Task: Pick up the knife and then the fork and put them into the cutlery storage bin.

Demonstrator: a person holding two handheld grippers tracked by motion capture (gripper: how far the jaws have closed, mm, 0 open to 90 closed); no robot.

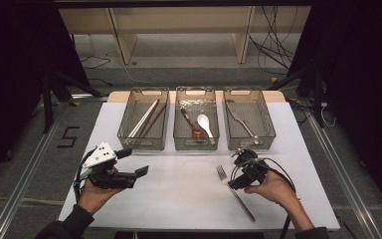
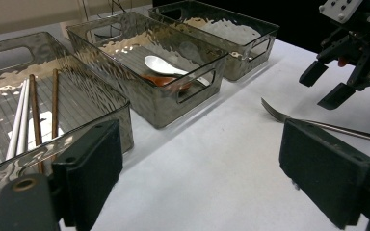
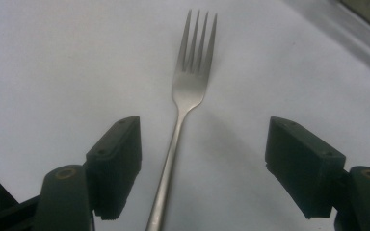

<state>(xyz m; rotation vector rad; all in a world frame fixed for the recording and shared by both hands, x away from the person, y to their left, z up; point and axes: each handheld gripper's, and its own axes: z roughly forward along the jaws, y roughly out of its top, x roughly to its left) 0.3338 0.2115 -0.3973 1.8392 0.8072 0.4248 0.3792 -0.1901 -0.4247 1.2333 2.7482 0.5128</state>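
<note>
High view: we have the fork (image 1: 235, 192) lying flat on the white table (image 1: 179, 199), tines toward the bins, handle running back toward the near edge. Our right gripper (image 1: 239, 177) sits over the fork's neck, just short of the tines. Right gripper view shows both jaws spread wide, one on each side of the handle, nothing clamped; we can't tell if the jaw tips touch the table. Fork (image 3: 185, 101) runs straight up the middle between them, tines pointing away.

Our left gripper (image 1: 132, 163) is well off to the left, held above the table near the left bin (image 1: 144, 119), jaws also wide apart and empty. It points across toward the fork.

Three smoky plastic bins stand in a row at the far side. Left bin holds chopsticks (image 2: 29, 115), white and brown. Middle bin (image 1: 195, 118) holds a white spoon (image 2: 166, 66) lying partly over a reddish-brown one (image 2: 166, 81). Right bin (image 1: 249, 118) holds another fork (image 1: 240, 121).
</note>
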